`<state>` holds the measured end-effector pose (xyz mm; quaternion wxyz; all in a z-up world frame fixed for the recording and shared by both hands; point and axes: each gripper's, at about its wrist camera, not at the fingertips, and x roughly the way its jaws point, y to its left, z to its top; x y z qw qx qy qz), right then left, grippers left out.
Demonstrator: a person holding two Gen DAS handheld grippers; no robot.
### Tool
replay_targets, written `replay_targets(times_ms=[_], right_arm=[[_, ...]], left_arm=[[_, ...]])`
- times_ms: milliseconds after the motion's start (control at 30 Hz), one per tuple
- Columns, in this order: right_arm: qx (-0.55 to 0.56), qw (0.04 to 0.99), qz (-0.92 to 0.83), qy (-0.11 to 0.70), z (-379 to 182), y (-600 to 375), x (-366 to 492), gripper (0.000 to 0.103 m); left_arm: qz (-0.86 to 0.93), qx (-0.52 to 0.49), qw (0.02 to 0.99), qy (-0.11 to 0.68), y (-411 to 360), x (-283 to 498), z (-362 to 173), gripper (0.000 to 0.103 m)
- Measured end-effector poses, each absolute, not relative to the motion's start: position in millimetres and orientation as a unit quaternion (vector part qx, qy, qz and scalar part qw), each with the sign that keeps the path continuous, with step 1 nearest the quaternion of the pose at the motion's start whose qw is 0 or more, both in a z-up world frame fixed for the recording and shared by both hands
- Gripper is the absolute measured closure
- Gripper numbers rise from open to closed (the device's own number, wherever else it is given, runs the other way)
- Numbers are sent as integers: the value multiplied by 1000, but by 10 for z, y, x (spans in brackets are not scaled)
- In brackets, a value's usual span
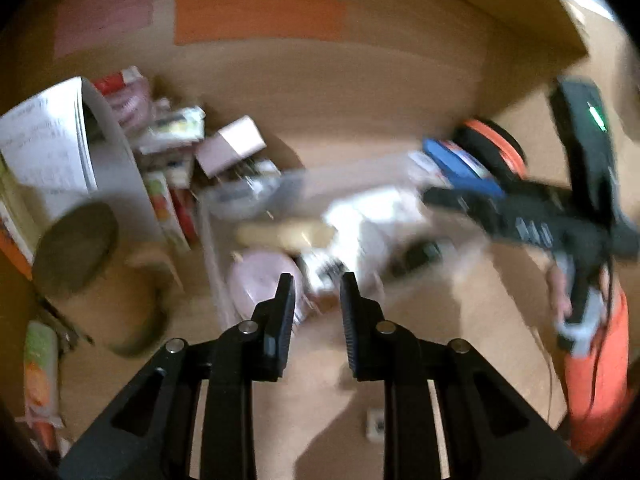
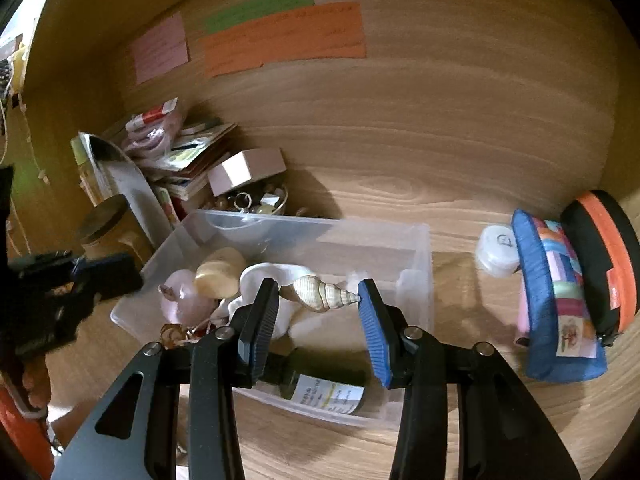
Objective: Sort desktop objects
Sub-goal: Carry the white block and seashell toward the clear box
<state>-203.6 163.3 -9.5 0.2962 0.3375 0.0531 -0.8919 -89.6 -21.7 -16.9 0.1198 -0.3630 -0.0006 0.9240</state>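
Wooden desk point(image 2: 460, 152); right gripper point(image 2: 318, 300) angled down, fingers clamp spiral shell point(image 2: 320, 293); left gripper point(image 1: 318, 300) fingers closed, empty.

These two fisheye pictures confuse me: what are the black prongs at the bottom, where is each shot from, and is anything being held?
No robot here: a person carries a hand-held two-finger gripper in each hand, each with a camera looking along its fingers. The prongs are those fingers. The blurred picture is from the left gripper; it looks nearly closed, with nothing between its fingers. The sharp picture is from the right gripper, which pinches a spiral seashell end to end above a clear plastic bin of shells, with a dark labelled bottle below. On the wooden desk sit a blue patchwork pouch, a black and orange case and a pile of booklets.
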Motion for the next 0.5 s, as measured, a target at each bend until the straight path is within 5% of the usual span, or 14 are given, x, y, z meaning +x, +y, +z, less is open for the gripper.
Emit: replay_targets(times_ms=[133, 500], right_arm=[[332, 304, -892, 50, -82, 1693, -1893, 65], [340, 332, -878, 56, -265, 1849, -1246, 65]], left_arm=[[913, -379, 146, 29, -33, -591, -370, 67], [882, -436, 177, 37, 234, -396, -849, 54]])
